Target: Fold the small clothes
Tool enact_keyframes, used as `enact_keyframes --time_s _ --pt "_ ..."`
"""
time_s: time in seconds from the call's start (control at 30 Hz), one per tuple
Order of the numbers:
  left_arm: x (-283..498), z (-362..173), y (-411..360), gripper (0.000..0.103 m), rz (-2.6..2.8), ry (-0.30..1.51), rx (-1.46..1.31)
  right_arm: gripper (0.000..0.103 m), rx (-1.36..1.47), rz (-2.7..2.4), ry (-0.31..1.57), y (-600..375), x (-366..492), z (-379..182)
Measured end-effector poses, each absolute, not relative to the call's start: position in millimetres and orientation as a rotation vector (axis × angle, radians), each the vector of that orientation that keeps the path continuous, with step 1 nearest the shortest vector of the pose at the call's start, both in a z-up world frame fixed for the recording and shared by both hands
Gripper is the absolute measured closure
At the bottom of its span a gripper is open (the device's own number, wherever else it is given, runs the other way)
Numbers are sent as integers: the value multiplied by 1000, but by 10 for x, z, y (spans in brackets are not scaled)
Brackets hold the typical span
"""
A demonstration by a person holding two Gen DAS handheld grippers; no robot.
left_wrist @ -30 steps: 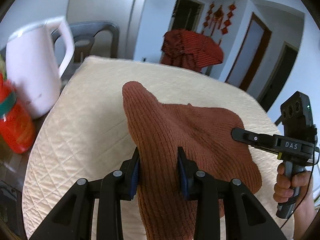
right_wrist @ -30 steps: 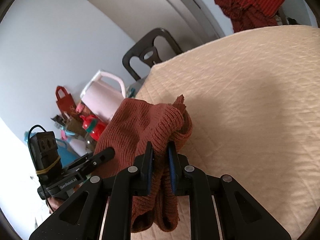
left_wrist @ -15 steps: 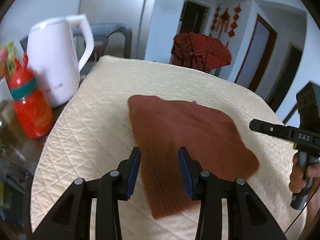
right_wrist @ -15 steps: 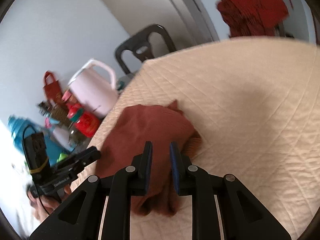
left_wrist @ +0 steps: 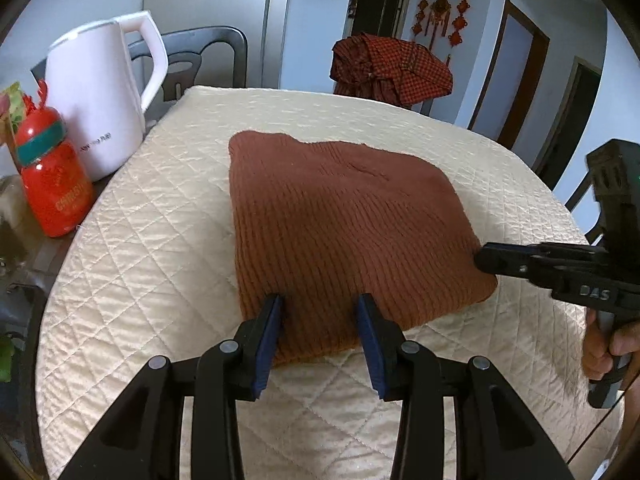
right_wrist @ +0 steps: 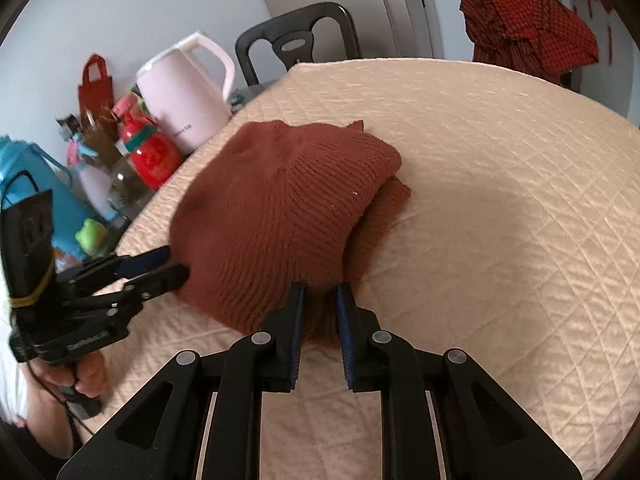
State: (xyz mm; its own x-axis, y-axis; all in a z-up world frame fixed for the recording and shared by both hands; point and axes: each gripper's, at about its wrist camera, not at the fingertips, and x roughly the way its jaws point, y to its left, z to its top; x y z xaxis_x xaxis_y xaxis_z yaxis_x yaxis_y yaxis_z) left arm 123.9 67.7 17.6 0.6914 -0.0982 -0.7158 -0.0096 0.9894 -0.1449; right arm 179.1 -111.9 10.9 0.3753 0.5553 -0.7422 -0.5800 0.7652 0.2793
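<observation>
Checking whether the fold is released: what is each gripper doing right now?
Left gripper: open, jaws either side of the brown knit garment's near edge, not pinching.
Right gripper: open, narrow gap, garment edge between the pads, no grip.

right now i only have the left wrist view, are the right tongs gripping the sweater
Observer: No. The right tongs stand open, having just closed a little; the sweater edge lies between the pads, apparently unpinched.
Operator: is the fold neat on that side
Observer: Not quite. A lower layer pokes out past the top layer.
Operator: anything by the kettle i can't see
Observer: A small red tote bag stands by the wall, left of the kettle.
</observation>
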Motion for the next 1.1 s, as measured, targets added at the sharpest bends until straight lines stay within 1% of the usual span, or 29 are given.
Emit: enact_keyframes --time_s 0.13,0.2,0.27,0.3,0.37,0.4,0.6,0.9,1.1 --pt "1080 233 594 59 -8 806 -132 85 -52 719 898 -1254 1594 239" --pt "996 252 559 57 6 802 -138 82 -55 712 890 -1304 1516 273" --pt "897 284 508 48 7 796 -146 81 -70 704 883 -1326 1451 297" --pt "870 297 489 47 7 791 -143 79 -89 701 878 -1335 1393 307" --pt "811 309 440 43 13 783 -120 71 -117 699 869 -1342 1310 312" --pt "786 310 413 41 20 782 -106 63 -136 699 860 -1340 1254 313" --pt "701 216 388 38 55 799 -62 63 -230 682 835 -1306 1057 196" --pt "745 32 478 38 91 855 -61 63 -269 630 870 -1275 1137 -45" --pt "785 -49 525 33 88 888 -84 62 -284 607 878 -1283 1156 -122"
